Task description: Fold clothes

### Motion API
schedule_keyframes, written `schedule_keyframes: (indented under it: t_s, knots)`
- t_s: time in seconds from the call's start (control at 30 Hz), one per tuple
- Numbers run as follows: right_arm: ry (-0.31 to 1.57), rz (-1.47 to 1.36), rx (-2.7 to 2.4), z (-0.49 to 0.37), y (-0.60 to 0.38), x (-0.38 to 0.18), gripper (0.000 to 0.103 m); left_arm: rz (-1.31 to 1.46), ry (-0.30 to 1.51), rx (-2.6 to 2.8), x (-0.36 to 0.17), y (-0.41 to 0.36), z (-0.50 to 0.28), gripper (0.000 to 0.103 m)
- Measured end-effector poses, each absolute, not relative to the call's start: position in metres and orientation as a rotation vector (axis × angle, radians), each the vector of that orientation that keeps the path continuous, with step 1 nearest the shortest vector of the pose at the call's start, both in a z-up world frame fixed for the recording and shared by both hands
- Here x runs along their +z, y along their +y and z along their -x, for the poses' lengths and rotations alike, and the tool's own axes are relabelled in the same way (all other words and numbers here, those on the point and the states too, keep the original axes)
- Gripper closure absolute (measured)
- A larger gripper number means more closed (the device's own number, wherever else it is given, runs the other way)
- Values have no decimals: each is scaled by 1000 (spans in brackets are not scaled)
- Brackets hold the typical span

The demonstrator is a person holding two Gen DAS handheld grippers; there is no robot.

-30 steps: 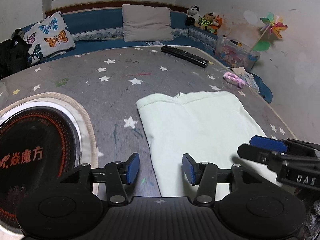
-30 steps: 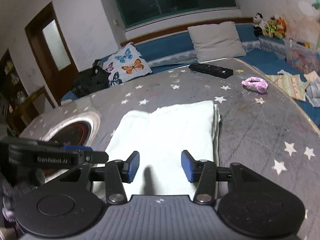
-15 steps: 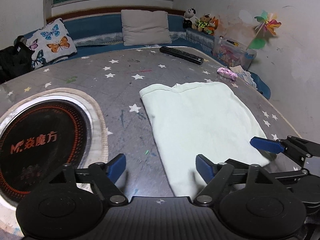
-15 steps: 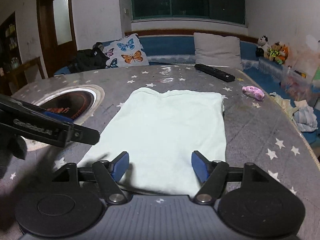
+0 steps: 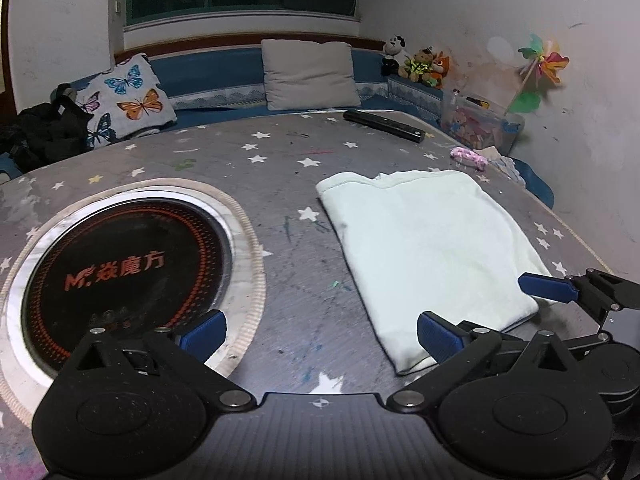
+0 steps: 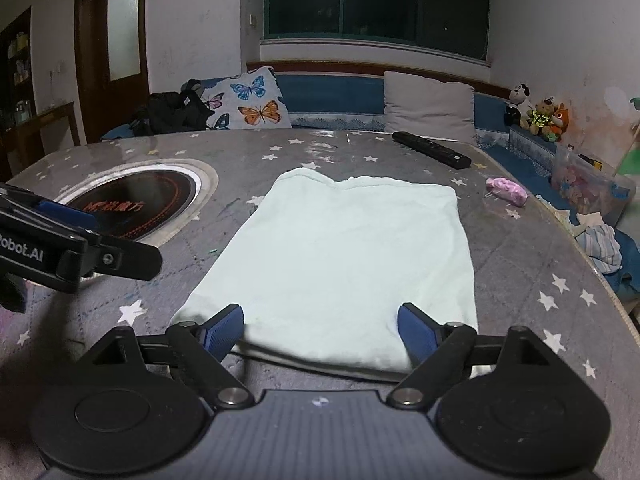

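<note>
Folded pale green cloth [image 6: 340, 256] lies flat on the grey table with white stars [image 6: 520, 280], and both grippers stand at its near edge. The right gripper [image 6: 320, 330] has its blue pads wide apart and the jaws are opening; the near hem of the cloth lies between the pads, but they do not press on it. The left gripper [image 5: 322, 336] is over the near left corner of the cloth, its jaws are also opening and very wide; its right pad is above the corner, its left pad is above the rim of the round black cooktop [image 5: 124, 272] that is set in the table. Further away a black remote control [image 6: 430, 149] lies near the far edge, and a small pink thing [image 6: 507, 191] lies right of the cloth, apart from it. Behind the table is a blue bench with a butterfly cushion [image 6: 252, 100] and a grey cushion [image 6: 430, 106].
</note>
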State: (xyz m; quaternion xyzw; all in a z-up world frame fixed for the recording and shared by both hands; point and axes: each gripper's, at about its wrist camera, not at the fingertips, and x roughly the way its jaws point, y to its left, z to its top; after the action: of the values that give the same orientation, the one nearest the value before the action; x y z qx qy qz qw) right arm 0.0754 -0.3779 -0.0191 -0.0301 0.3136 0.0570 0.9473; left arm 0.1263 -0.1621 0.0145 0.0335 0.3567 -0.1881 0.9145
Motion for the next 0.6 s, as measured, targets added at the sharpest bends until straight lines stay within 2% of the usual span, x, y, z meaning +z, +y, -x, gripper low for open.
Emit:
schedule_keyframes:
  t_s: [0.3,0.6]
  knots:
    - [606,81,114,-75,-365,-12,16,-59,698,-365,18,-148,-117,0]
    - [630,169,130,-73,-346,-31,15,-33,703,-352,19,-141,-115,0]
